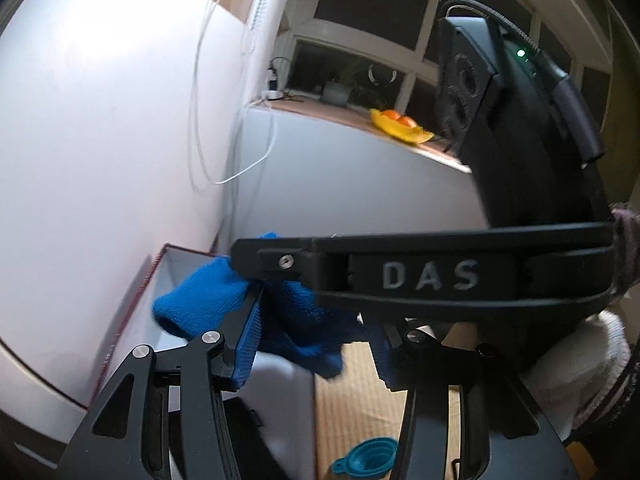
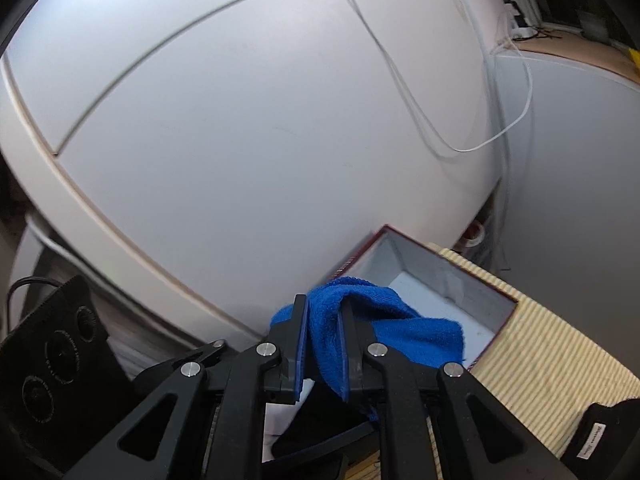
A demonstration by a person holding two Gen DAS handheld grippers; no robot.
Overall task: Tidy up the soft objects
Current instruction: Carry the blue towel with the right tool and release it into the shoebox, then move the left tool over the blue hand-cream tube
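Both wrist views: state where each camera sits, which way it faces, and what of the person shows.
Left wrist: sits on the left gripper, faces the window corner; the right gripper and a gloved hand cross it.
Right wrist: sits on the right gripper, faces the white wall; no hand shows.
Shared: blue cloth, open box.

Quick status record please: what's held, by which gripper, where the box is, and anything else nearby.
held item: blue cloth
right gripper: closed on a fold of the cloth
left gripper: jaws apart, cloth between them; contact unclear
box: open, white inside, just beyond the cloth, on a striped mat
box contents: none visible
nearby: teal funnel on the mat
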